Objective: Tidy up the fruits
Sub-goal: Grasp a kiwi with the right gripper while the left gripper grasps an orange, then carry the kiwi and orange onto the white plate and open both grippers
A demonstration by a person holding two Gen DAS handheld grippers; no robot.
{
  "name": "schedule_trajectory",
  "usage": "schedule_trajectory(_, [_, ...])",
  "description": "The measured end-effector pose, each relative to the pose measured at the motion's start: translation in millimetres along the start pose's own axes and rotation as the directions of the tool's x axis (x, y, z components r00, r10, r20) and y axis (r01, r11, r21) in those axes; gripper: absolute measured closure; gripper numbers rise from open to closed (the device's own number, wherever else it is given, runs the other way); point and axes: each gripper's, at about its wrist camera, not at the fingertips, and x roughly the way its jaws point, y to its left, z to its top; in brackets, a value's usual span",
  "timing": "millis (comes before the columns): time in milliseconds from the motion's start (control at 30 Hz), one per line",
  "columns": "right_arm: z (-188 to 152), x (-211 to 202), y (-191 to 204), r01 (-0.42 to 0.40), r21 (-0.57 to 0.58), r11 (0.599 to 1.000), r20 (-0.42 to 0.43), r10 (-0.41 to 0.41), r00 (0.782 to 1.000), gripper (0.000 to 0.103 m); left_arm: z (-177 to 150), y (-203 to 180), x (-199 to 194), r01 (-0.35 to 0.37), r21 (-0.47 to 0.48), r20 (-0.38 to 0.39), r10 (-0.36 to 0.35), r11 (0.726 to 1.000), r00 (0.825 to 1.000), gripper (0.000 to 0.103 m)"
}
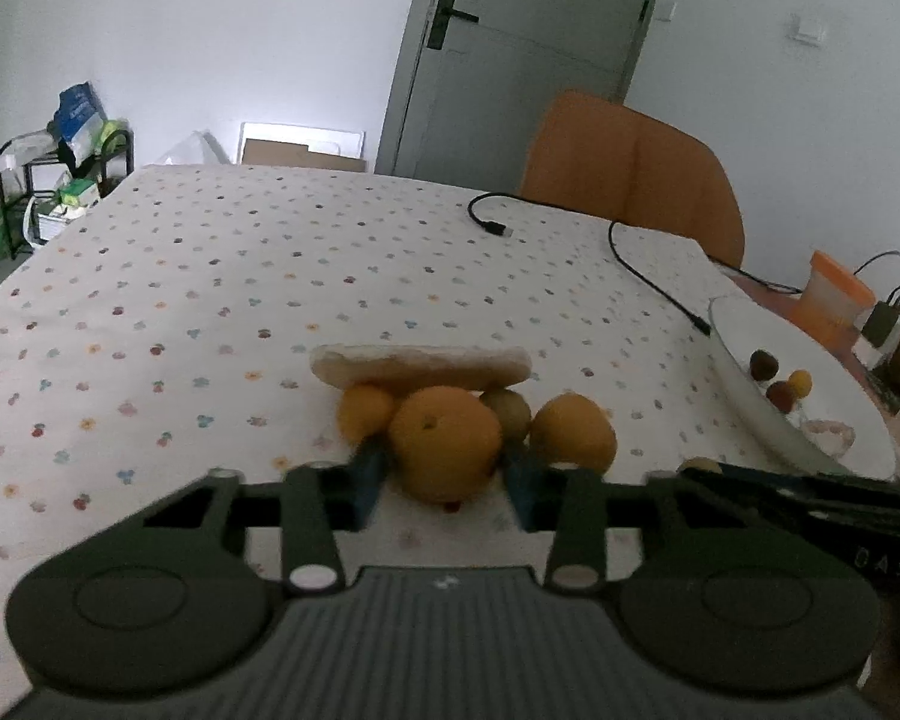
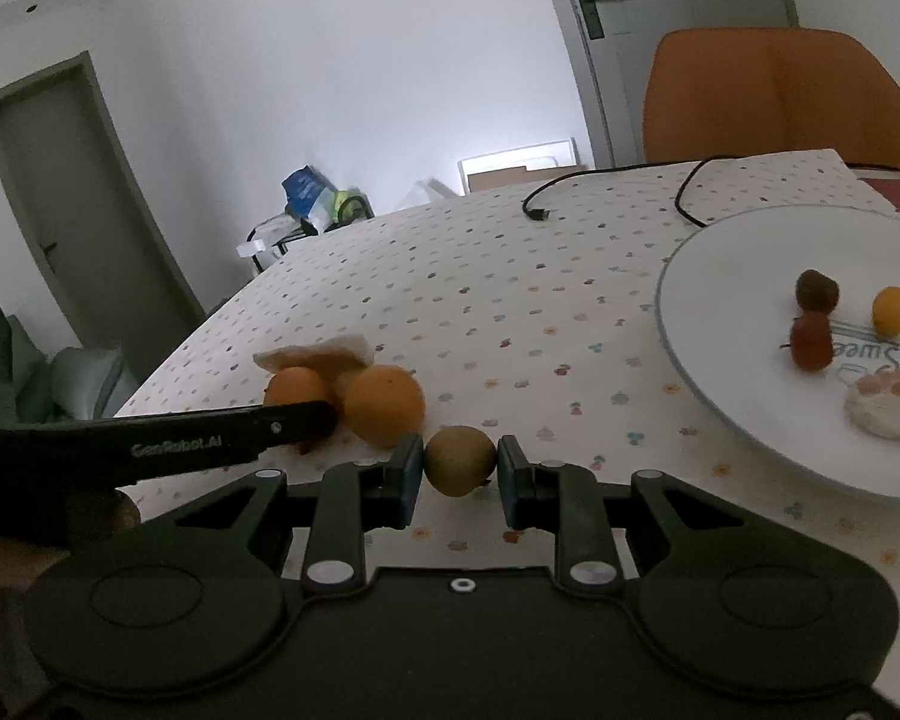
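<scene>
Two grippers at work over a dotted tablecloth (image 1: 210,276). Left gripper (image 1: 444,474) has its blue-padded fingers either side of a large orange (image 1: 444,450); whether the pads are pressing it or only bracketing it, cannot tell, the frame is blurred there. Right gripper (image 2: 459,468) has its fingers close against a small greenish-brown fruit (image 2: 459,461), both pads touching or nearly so; the fruit seems to sit low, at the cloth.

Loose pile on the cloth: large orange, a smaller orange (image 1: 363,411) to its left, another orange (image 1: 573,432) to its right, and a pale flat bread-like piece (image 1: 420,363) resting behind and partly on top of them. White plate (image 2: 720,276) lies to the right, well apart from the pile, already carrying two dark reddish fruits (image 2: 813,312), one small yellow fruit (image 2: 891,311) and a pale lumpy item (image 2: 888,411).

Step in hand, as judged: picking from the pile, both hands at the grasp stage.

Next move calls for a lift straight up, then carry rightward over the plate rim and set down on a bare patch. The large orange supports the bread piece, so lifting it may tip that piece or roll its neighbours.
</scene>
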Motion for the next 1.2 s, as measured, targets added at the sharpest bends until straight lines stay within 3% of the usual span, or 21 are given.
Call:
schedule_trajectory(400, [-2, -20, -7, 0.002, 0.017, 1.000, 0.046, -0.003, 0.999, 0.078, 4, -14, -20, -0.018, 0.036, 0.033, 0.016, 0.999, 0.999, 0.064])
schedule_trajectory(1200, [-5, -73, -61, 0.087, 0.116, 0.989, 0.147, -0.104, 0.984, 0.078, 4, -72, -19, 0.044, 0.125, 0.043, -0.050, 0.991, 0.998, 0.064])
